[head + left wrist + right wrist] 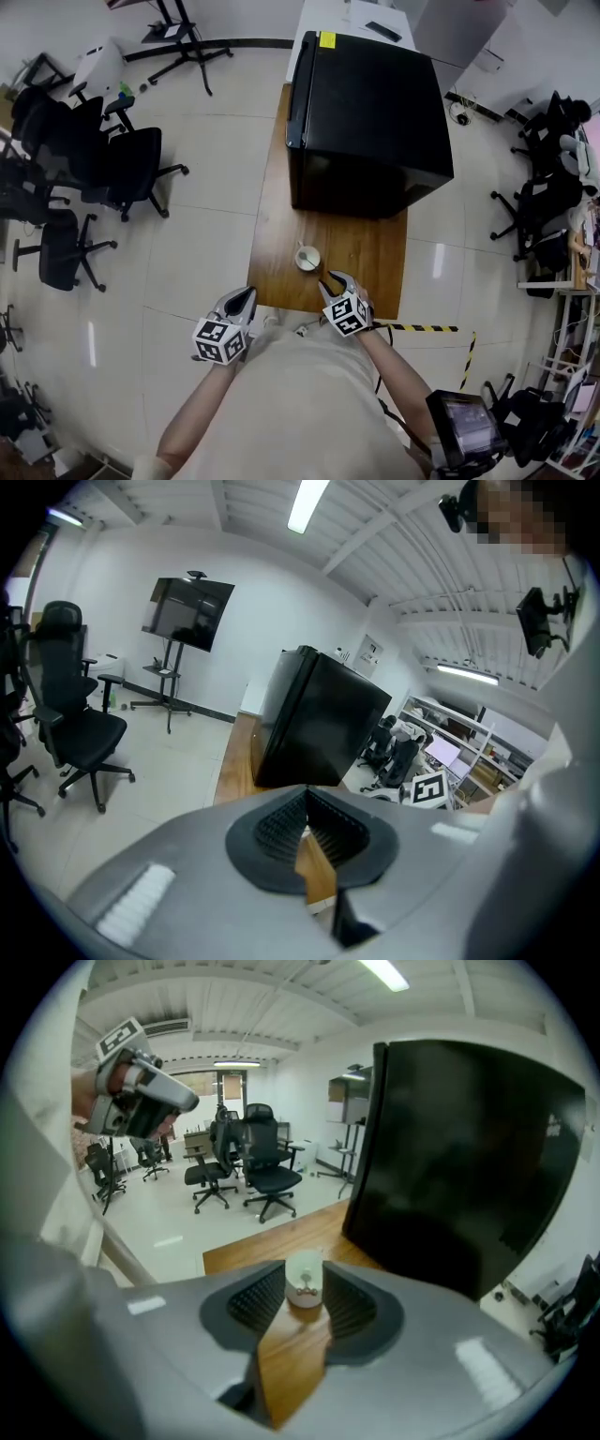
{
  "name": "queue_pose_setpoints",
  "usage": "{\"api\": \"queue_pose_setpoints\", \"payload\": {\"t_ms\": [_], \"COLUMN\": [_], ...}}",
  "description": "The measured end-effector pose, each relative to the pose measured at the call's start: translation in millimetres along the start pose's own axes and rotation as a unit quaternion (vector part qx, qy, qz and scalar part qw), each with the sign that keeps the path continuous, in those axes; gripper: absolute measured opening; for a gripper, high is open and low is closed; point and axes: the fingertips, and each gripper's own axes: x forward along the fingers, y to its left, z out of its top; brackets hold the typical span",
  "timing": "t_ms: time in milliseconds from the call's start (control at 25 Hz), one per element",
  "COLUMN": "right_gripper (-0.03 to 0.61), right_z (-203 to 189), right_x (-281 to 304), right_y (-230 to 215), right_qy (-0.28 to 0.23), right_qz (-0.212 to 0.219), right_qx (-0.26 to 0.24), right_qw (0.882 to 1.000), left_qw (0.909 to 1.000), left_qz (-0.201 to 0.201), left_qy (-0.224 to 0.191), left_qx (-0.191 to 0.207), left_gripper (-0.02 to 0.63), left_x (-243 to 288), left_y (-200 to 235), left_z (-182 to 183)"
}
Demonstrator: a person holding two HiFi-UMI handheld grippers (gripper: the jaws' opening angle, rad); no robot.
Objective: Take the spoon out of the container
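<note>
A small white container (307,257) stands near the front of the wooden table (366,258), with a spoon (307,253) lying in it. My right gripper (338,279) hovers just to the right of it and nearer to me, open, with nothing between its fingers. In the right gripper view the container (305,1281) shows beyond the gap between the dark pads (258,1299), with the spoon's handle end (302,1289) at its rim. My left gripper (247,294) hangs off the table's front left corner, its jaws meeting at the tips (305,797) and empty.
A large black cabinet (370,112) fills the far half of the table. Black office chairs (122,164) stand on the pale floor to the left. Yellow and black tape (427,328) marks the floor at the right. More chairs and shelves (553,206) line the right side.
</note>
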Motion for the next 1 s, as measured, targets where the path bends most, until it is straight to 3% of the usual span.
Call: {"api": "queue_pose_setpoints", "payload": {"t_ms": [400, 1000], "right_gripper": [0.126, 0.126], "right_z": [-29.0, -43.8], "right_x": [57.4, 82.7], "right_y": [6.3, 2.5], "right_qy": [0.062, 0.098], "right_qz": [0.039, 0.042], "right_qx": [-0.023, -0.01], "right_qw": [0.997, 0.994], "left_qw": [0.9989, 0.9968], "left_qz": [0.044, 0.077], "left_qy": [-0.009, -0.011], "left_qx": [-0.01, -0.02], "left_gripper": [-0.003, -0.003], "left_x": [-3.5, -9.8], "left_y": [6.4, 13.7], "left_z": [3.2, 1.6]}}
